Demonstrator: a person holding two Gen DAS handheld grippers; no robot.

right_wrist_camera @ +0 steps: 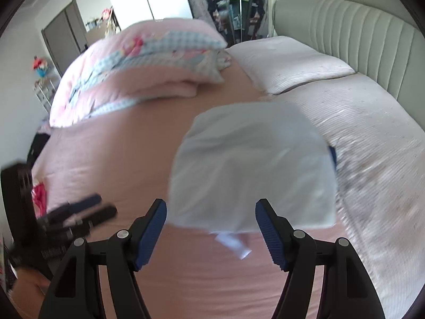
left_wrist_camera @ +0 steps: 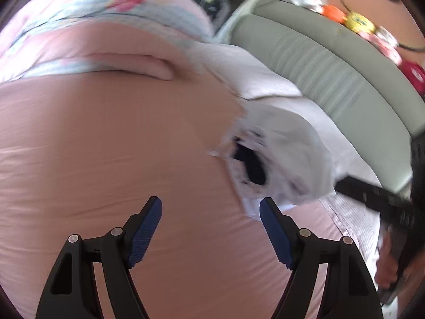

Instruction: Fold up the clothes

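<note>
Left claw (left_wrist_camera: 211, 206) spread wide, blue pads clamping nothing, only the pink bed sheet (left_wrist_camera: 106, 146) beneath it. Right claw (right_wrist_camera: 211, 208) spread too, nothing pinched between its pads. Out at twelve o'clock from the right claw, touching neither pad, sits the folded white garment (right_wrist_camera: 252, 170) on the bed, blurred. From the left claw it lies at one o'clock, a dark print showing. Beyond, at eleven o'clock, the pink quilt (right_wrist_camera: 138, 66) piled up; at two o'clock the white pillows (right_wrist_camera: 289, 61) against the padded headboard (right_wrist_camera: 345, 24).
</note>
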